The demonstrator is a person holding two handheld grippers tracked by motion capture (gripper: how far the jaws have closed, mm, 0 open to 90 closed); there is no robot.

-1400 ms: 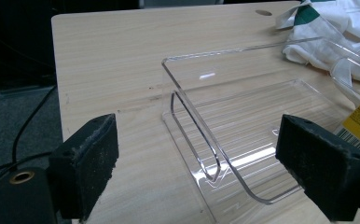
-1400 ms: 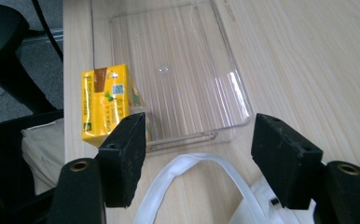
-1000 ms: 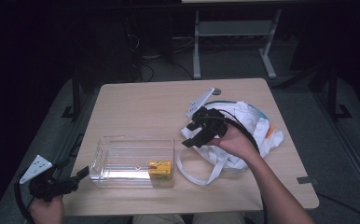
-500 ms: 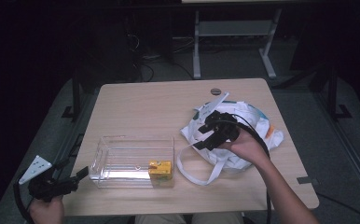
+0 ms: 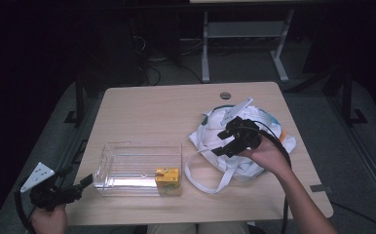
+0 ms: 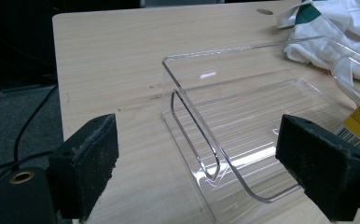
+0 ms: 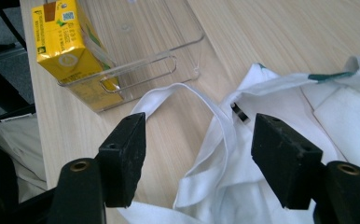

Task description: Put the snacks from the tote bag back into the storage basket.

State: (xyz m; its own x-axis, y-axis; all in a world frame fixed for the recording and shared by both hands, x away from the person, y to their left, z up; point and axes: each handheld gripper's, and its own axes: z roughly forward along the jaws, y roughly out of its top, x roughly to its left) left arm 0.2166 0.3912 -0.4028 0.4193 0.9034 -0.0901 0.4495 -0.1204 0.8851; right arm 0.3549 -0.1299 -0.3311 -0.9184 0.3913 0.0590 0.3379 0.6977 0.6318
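While the right gripper (image 5: 220,146) gapes above the bag (image 5: 269,127), the carton (image 5: 168,177) sits boxed.

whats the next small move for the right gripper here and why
Probably lower the right gripper a little and close on the white strap of the cloth bag. Its jaws are open and empty, hanging above the bag with the strap running between them, while the left gripper waits open beside the clear bin.
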